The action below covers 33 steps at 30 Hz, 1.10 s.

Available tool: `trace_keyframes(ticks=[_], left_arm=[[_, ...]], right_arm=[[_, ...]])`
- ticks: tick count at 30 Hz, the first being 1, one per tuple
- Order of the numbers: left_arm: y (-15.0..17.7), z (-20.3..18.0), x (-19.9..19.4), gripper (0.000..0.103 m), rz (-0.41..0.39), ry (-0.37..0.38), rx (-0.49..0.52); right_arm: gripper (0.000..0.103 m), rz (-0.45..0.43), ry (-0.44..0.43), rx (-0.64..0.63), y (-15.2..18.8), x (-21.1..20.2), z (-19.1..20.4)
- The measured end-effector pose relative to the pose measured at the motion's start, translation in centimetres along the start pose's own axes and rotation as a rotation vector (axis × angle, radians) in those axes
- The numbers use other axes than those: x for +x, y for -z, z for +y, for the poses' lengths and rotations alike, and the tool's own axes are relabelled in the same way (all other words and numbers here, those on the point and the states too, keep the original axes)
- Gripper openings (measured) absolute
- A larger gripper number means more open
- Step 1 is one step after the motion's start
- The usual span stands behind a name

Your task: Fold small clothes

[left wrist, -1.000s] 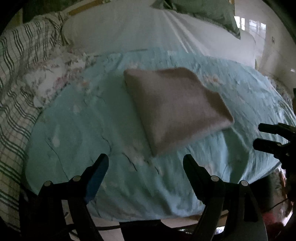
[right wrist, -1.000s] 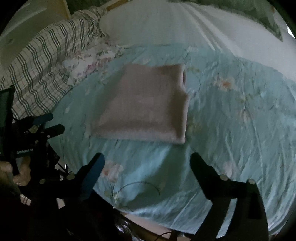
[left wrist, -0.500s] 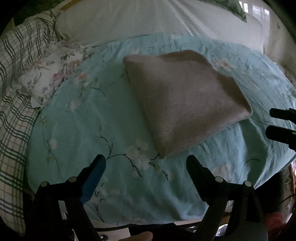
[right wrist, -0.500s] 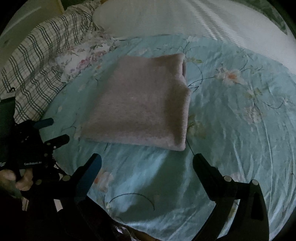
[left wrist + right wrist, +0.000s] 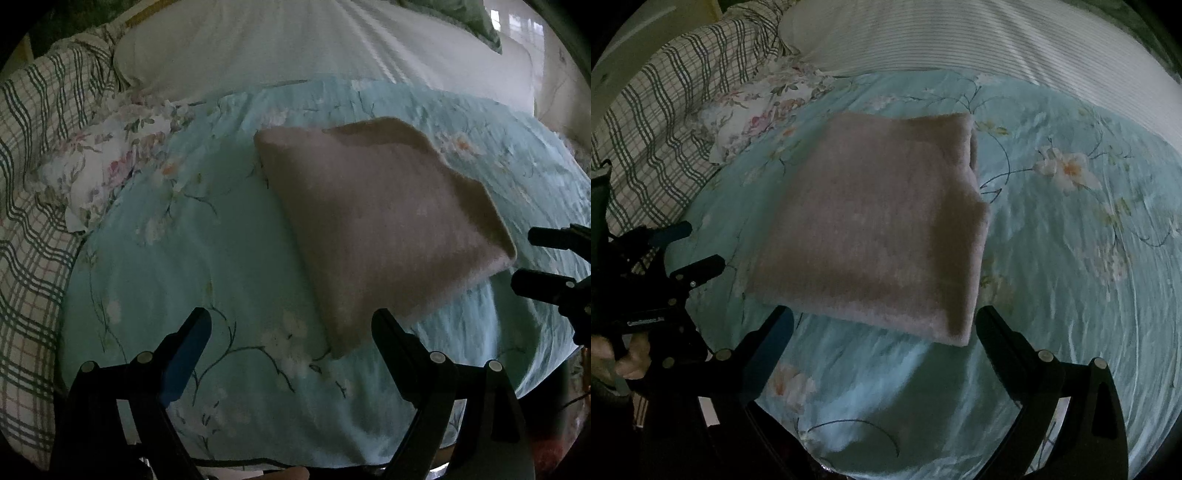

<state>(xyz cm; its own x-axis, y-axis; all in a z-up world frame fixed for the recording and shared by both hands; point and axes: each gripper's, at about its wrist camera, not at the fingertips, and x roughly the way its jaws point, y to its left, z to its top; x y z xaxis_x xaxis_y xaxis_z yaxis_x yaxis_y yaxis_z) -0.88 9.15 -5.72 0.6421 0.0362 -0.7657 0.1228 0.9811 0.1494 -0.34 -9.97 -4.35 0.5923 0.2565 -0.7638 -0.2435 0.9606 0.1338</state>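
Though folded: pink cloth (image 5: 879, 229), fingers apart.

You are working in dim, bluish light. Daylight enters from a bright window (image 5: 517, 22) at the far right, leaving glare there. The near fingers (image 5: 188, 343) show as dark silhouettes. Fisheye bending curves the bed (image 5: 1071, 258) and blackens the corners. The pink folded cloth (image 5: 879, 229) looks soft and slightly smeared.
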Motion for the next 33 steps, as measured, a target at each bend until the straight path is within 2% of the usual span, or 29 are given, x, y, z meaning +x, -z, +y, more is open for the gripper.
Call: trace_keyframes(ticks=[18,33], left_arm=[[-1.3,-0.4,0.4,0.089,-0.032,-0.046,-0.002],[-1.2,-0.7,-0.3,0.089,-0.041,-0.035,0.000]], right_arm=[[0.099,0.002,-0.004,-0.013,-1.7,0.7,0.0],[0.100,-0.001,0.000,-0.020,-1.2,0.3,0.3]])
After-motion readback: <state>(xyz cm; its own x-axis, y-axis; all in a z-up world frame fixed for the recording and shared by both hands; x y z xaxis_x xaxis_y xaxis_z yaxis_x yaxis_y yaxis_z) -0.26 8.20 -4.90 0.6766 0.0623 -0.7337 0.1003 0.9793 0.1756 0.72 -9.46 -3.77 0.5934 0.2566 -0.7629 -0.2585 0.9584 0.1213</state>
